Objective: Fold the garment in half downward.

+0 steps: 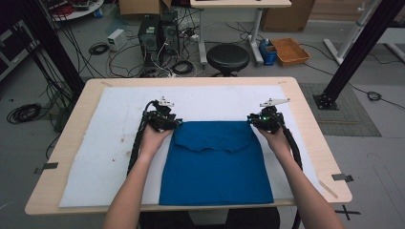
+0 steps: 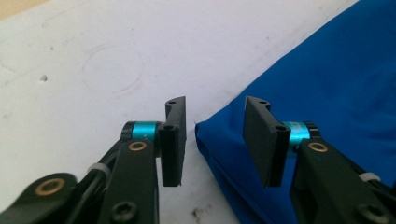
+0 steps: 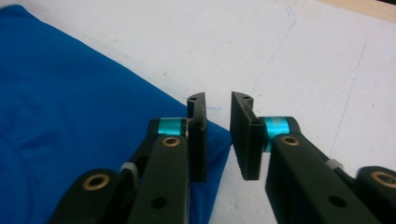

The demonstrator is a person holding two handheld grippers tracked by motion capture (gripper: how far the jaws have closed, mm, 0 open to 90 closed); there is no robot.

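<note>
High view: a folded blue cloth (image 1: 216,164) lies at the centre of the frame on a white mat (image 1: 105,143) covering a wooden table (image 1: 76,112). The left gripper (image 1: 168,125) sits at the cloth's upper left corner, the right gripper (image 1: 258,123) at its upper right corner.

Left gripper view: the jaws are parted, released; the cloth's corner (image 2: 280,140) lies between them at lower centre.

Right gripper view: the jaws stand slightly apart, pinching nothing; the cloth (image 3: 84,107) spreads across the left, its corner reaching into the gap.
</note>
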